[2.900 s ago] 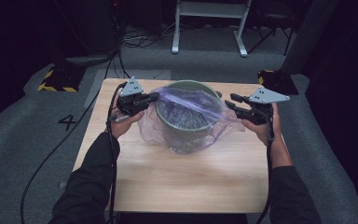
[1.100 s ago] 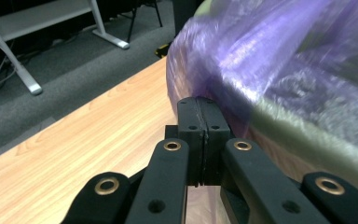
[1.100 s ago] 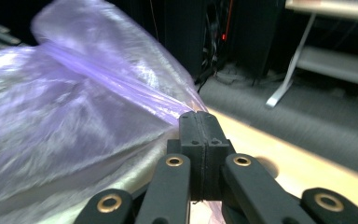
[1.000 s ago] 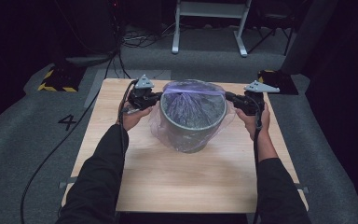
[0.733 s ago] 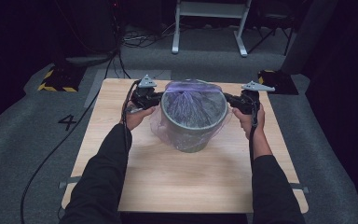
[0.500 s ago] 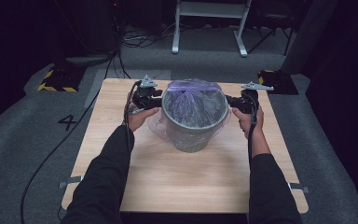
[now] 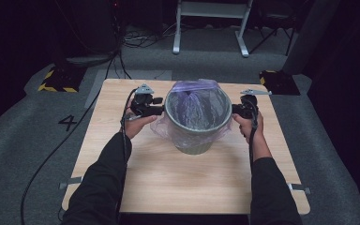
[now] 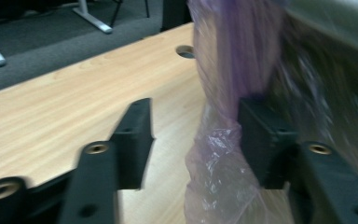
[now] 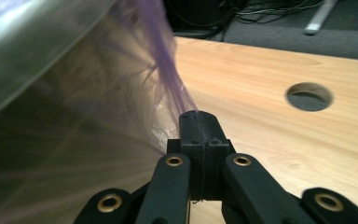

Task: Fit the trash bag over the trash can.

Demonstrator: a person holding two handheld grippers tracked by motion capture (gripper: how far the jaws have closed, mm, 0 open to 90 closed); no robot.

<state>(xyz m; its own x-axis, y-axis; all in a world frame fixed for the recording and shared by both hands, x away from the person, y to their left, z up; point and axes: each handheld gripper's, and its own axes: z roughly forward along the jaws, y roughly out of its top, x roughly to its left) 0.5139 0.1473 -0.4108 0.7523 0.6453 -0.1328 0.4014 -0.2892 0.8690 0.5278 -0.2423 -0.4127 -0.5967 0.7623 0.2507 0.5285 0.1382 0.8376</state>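
A grey bin (image 7: 198, 140) stands mid-table, lined with a translucent purple bag (image 7: 194, 86) whose edge is folded out over the rim. My left gripper (image 7: 158, 107) is at the bin's left side. Its jaws have just been opening and stand apart (image 8: 196, 126). The bag's loose film (image 8: 214, 158) hangs between them and brushes the right-hand one, beside the bin wall (image 8: 326, 88). My right gripper (image 7: 235, 110) is at the bin's right side, shut (image 9: 199, 122) on a pinch of the bag (image 9: 165, 65) stretched from under the rim (image 9: 23, 42).
The wooden table (image 7: 122, 154) has a round cable hole (image 9: 308, 96) behind the bin's right side and another (image 8: 185, 51) on the left. Cables trail off the left edge. Grey carpet surrounds the table; a white table frame (image 7: 211, 28) stands beyond.
Both hands have sunk beside the bin, drawing the bag's edge down over the rim. The left jaws, shut on the film a second ago, now stand apart.
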